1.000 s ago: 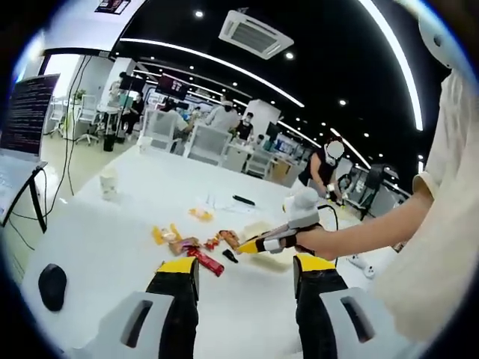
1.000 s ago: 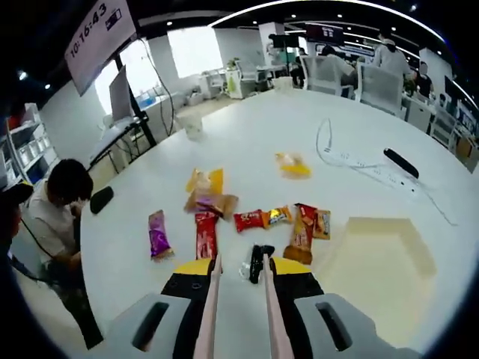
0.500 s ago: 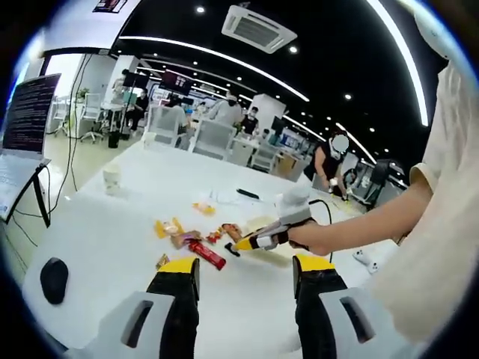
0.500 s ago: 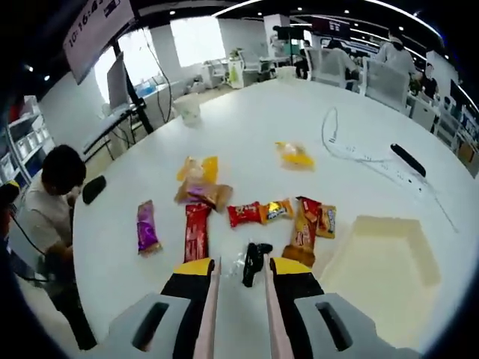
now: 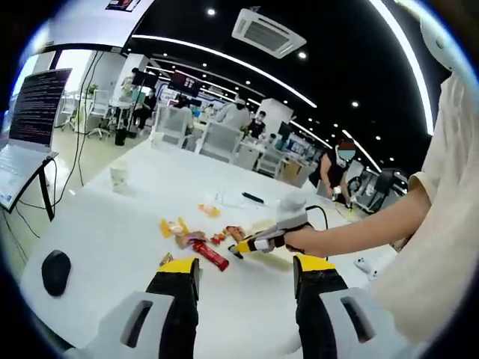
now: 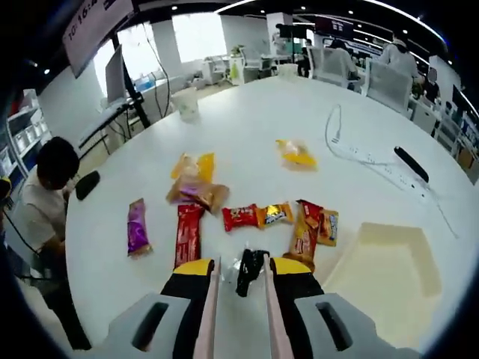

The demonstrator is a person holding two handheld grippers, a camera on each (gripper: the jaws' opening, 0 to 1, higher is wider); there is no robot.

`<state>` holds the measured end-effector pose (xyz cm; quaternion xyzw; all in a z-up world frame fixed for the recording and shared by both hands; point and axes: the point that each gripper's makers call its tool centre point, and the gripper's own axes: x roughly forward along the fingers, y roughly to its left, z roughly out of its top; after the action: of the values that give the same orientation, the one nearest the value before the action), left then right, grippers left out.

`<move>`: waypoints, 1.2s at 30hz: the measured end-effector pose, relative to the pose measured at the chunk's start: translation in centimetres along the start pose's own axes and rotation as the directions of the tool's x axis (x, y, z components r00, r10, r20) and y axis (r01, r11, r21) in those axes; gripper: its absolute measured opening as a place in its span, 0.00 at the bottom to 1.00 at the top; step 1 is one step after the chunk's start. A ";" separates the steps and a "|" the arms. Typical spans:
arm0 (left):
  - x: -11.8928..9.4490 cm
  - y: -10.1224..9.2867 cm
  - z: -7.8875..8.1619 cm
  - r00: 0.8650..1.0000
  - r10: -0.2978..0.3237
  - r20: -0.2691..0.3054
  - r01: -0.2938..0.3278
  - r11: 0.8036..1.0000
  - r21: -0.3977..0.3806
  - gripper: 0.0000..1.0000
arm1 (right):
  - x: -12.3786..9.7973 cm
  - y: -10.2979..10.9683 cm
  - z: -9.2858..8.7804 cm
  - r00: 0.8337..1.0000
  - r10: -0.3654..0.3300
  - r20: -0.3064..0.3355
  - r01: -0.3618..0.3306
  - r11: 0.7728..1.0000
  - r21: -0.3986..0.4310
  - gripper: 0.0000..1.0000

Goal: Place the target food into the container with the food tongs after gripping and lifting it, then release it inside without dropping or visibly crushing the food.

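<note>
My right gripper (image 6: 238, 288), tongs pinched, has closed on the dark snack (image 6: 246, 269) left of the container (image 6: 389, 269), maybe gripping; left gripper (image 5: 244, 288) idles wide open.

Small black-wrapped snack (image 6: 249, 268) flat on table, just beyond pink tongs (image 6: 239, 314); cream container (image 6: 385, 273) open, upright, nearby.

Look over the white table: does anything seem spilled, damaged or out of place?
Nothing looks spilled or damaged. The wrapped snacks lie scattered loose on the table rather than in the cream container, which sits empty beside them. A small black packet lies between the tongs on the right gripper.
</note>
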<state>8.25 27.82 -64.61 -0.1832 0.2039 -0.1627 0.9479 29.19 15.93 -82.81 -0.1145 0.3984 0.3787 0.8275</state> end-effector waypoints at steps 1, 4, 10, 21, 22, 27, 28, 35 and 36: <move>0.0 0.0 0.0 1.000 0.001 0.000 -0.001 1.000 0.000 0.50 | 0.0 0.0 0.0 1.000 0.001 0.000 -0.001 1.000 0.000 0.29; 0.0 0.0 -0.2 1.000 0.003 -0.004 -0.003 1.000 -0.004 0.50 | 0.2 0.0 -0.3 1.000 0.003 -0.011 -0.003 1.000 0.000 0.29; 0.1 0.0 -0.5 1.000 0.002 -0.012 -0.002 1.000 -0.004 0.49 | 0.3 -0.3 -0.4 1.000 -0.009 -0.018 0.009 1.000 -0.004 0.29; 0.1 0.0 -0.8 1.000 0.007 -0.011 -0.008 1.000 -0.023 0.49 | 1.0 -0.7 -0.3 0.999 -0.025 -0.020 0.025 1.000 0.009 0.29; 0.1 0.0 -0.9 1.000 0.008 -0.013 -0.008 1.000 -0.021 0.49 | 1.0 -0.7 -0.2 0.999 -0.026 -0.019 0.026 1.000 0.004 0.29; 0.1 0.0 -0.8 1.000 0.008 -0.011 -0.008 1.000 -0.021 0.49 | 1.3 -1.0 -0.1 0.999 -0.040 -0.015 0.039 0.999 -0.033 0.29; 0.1 0.0 -0.8 1.000 0.009 -0.011 -0.009 1.000 -0.023 0.49 | 1.3 -1.0 -0.1 0.999 -0.039 -0.015 0.039 0.999 -0.037 0.29; 0.1 0.2 -0.8 1.000 0.010 -0.017 -0.010 1.000 -0.022 0.49 | 1.6 -1.5 -0.1 0.998 -0.064 -0.004 0.063 0.992 -0.111 0.26; 0.1 0.3 -0.8 1.000 0.010 -0.018 -0.011 1.000 -0.023 0.49 | 1.7 -1.5 -0.1 0.998 -0.059 -0.010 0.057 0.993 -0.099 0.26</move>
<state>8.04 27.79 -65.47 -0.1916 0.2153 -0.1569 0.9446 30.87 15.74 -84.32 -0.1691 0.3810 0.3729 0.8290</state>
